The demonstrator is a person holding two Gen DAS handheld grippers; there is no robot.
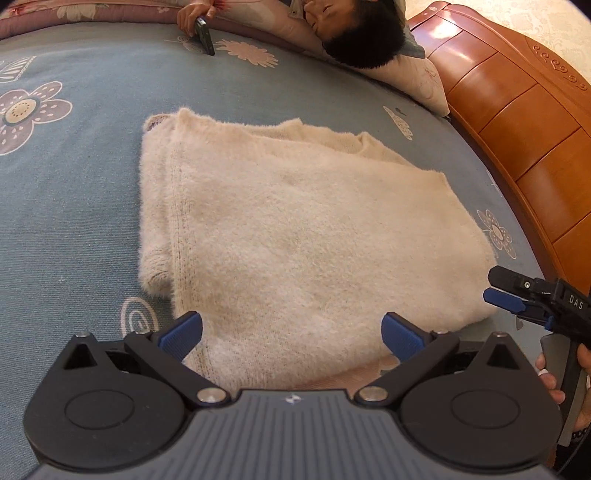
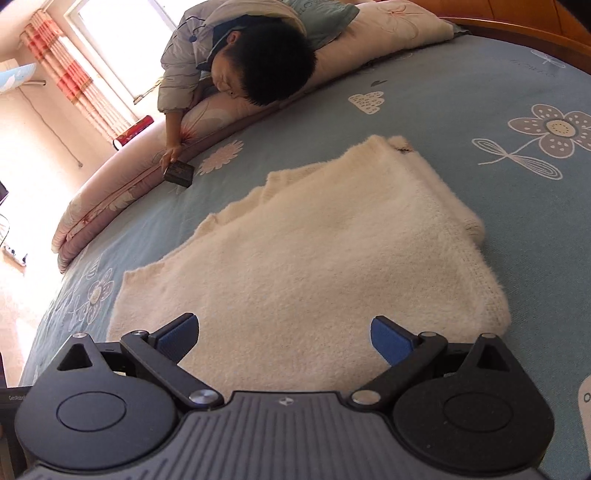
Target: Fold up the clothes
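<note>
A cream fuzzy sweater (image 1: 295, 229) lies folded flat on the blue flowered bedsheet (image 1: 74, 192); it also shows in the right wrist view (image 2: 314, 251). My left gripper (image 1: 291, 338) is open and empty, its blue pads just above the sweater's near edge. My right gripper (image 2: 284, 338) is open and empty over the sweater's near edge; it also shows at the right edge of the left wrist view (image 1: 506, 291), beside the sweater's right corner. A sleeve cuff (image 1: 157, 273) sticks out at the sweater's left side.
A person (image 2: 258, 62) lies at the far side of the bed, head on a pillow (image 1: 417, 81), holding a dark phone (image 1: 205, 35) on the sheet. A wooden headboard (image 1: 517, 122) runs along the right. A rolled pink quilt (image 2: 122, 195) borders the bed's far edge.
</note>
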